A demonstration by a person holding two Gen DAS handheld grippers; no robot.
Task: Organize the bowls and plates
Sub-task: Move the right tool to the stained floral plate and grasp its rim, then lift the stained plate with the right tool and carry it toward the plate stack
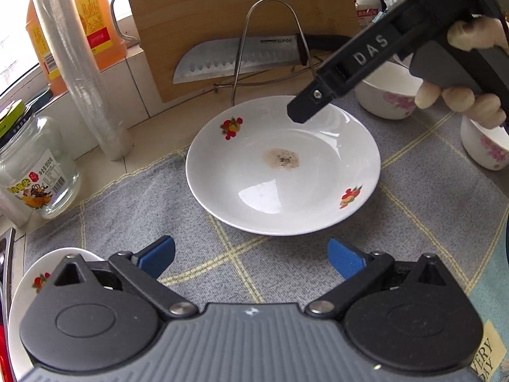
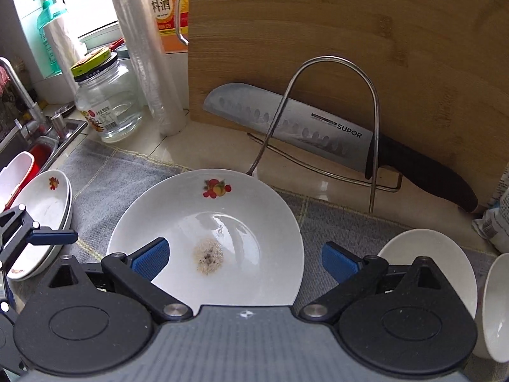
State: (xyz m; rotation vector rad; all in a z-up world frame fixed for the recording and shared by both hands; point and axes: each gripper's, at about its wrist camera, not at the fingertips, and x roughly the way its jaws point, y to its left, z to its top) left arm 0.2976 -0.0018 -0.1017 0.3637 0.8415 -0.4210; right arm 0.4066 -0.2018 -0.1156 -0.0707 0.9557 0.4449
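Observation:
A white plate (image 1: 283, 165) with fruit prints and a brown stain at its centre lies on the grey checked cloth (image 1: 133, 210). My left gripper (image 1: 251, 259) is open just short of the plate's near rim. My right gripper (image 2: 243, 259) is open above the same plate (image 2: 206, 238), nothing between its fingers. Seen from the left wrist, the right gripper's body (image 1: 366, 63) hangs over the plate's far right rim, held by a hand (image 1: 461, 95). Stacked plates (image 2: 44, 219) lie to the left, and their edge (image 1: 38, 280) shows beside my left gripper. White bowls (image 1: 388, 95) (image 2: 423, 261) with pink flowers stand to the right.
A wire rack (image 2: 334, 121), a knife (image 2: 318, 133) and a wooden cutting board (image 2: 350, 47) stand behind the plate. A glass jar (image 2: 108, 105), a sleeve of plastic cups (image 2: 146, 51) and an orange bottle (image 1: 79, 31) are at the back left. A sink (image 2: 31, 146) lies far left.

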